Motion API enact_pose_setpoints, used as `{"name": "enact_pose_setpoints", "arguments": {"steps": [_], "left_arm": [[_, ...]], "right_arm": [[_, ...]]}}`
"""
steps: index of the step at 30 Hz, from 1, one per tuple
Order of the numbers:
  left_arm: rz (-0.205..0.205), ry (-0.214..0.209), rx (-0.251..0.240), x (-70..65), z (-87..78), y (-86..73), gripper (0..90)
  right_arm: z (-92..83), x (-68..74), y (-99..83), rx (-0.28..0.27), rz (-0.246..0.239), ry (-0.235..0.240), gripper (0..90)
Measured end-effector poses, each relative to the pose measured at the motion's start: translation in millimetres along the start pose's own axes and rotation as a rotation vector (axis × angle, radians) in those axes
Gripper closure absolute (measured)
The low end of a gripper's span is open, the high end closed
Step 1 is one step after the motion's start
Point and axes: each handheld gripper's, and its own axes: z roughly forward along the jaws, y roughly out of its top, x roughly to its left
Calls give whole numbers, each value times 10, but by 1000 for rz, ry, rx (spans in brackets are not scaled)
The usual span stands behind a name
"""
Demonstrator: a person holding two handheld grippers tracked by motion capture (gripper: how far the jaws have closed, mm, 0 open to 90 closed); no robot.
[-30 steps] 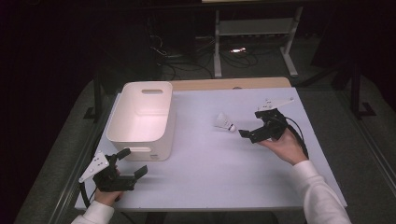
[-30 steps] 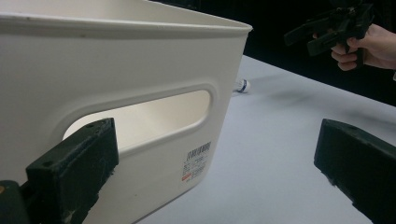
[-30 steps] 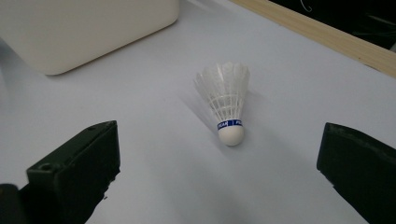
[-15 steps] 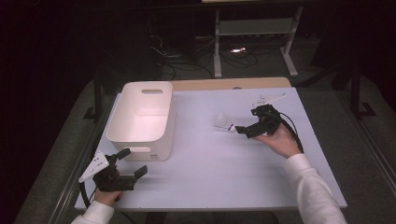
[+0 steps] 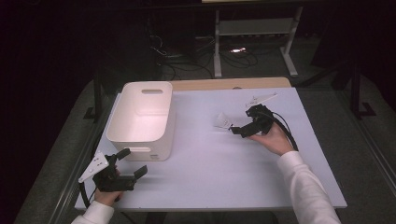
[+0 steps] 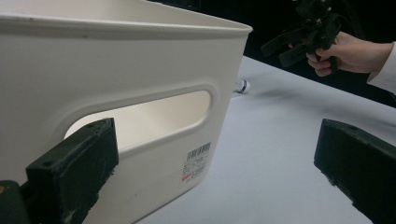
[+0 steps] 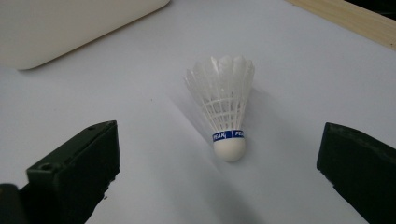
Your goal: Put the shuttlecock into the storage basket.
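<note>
Shuttlecock lies on its side on the white table, well right of the white bin, cork end toward the right gripper, which has closed in from farther right over the last second and now has its jaws spread either side, not touching yet, so the pick looks about to start. Left gripper sits spread and idle just in front of the bin's near wall; between shuttlecock and bin the tabletop is bare, the wooden edge strip lies beyond the bin.
</note>
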Motion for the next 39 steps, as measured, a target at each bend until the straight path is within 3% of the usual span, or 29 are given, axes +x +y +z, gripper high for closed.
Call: {"name": "enact_pose_setpoints", "arguments": {"steps": [13, 27, 33, 39], "left_arm": [[-3, -1, -5, 2, 2, -1, 0], [-1, -5, -4, 3, 1, 1, 0], [0, -7, -1, 6, 3, 1, 0], [5, -9, 3, 7, 5, 1, 0]], "right_arm": [[234, -101, -30, 9, 37, 16, 0], [434, -178, -103, 51, 43, 2, 0], [502, -214, -125, 71, 35, -35, 0], [531, -255, -152, 84, 60, -21, 40]]}}
